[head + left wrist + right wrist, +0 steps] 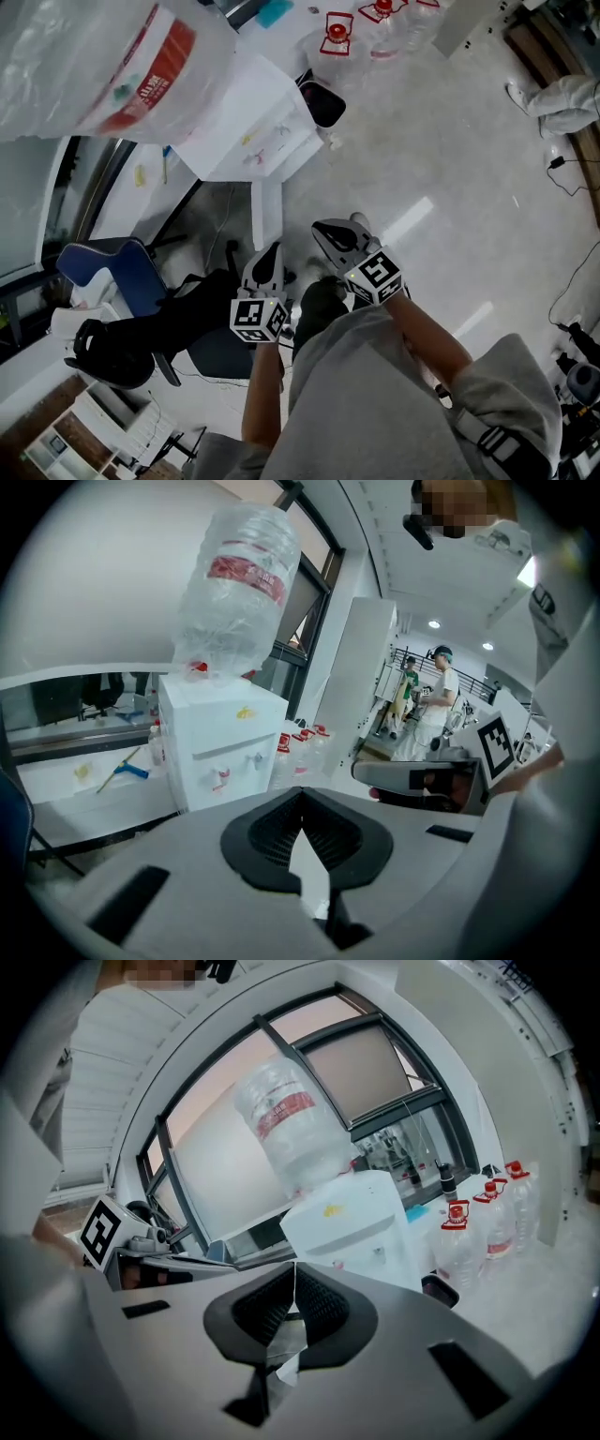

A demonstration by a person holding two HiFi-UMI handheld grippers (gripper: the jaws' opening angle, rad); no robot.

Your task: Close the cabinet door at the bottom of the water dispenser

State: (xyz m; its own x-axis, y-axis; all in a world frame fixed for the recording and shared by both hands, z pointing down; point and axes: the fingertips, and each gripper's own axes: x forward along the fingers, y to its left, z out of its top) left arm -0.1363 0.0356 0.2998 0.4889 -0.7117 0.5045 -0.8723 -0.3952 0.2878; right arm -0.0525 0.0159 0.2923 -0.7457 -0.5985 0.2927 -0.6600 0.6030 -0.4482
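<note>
The white water dispenser (248, 122) stands ahead of me with a big clear bottle (94, 66) upside down on top. At its foot a white cabinet door (267, 211) juts out toward me, open. My left gripper (274, 248) hangs just in front of the door's edge, jaws shut and empty. My right gripper (328, 230) floats a little right of the door, also shut on nothing. In the left gripper view the dispenser (220, 742) rises beyond the left gripper (300, 794). The right gripper view shows the dispenser (352, 1222) past the right gripper (294, 1269). Both views hide the door.
A black bin (322, 101) and several red-capped water bottles (361, 28) stand right of the dispenser. A blue chair (122, 272) with a black bag (141, 333) is at my left. Cables (572, 178) lie on the floor at right, near a person in white (562, 98).
</note>
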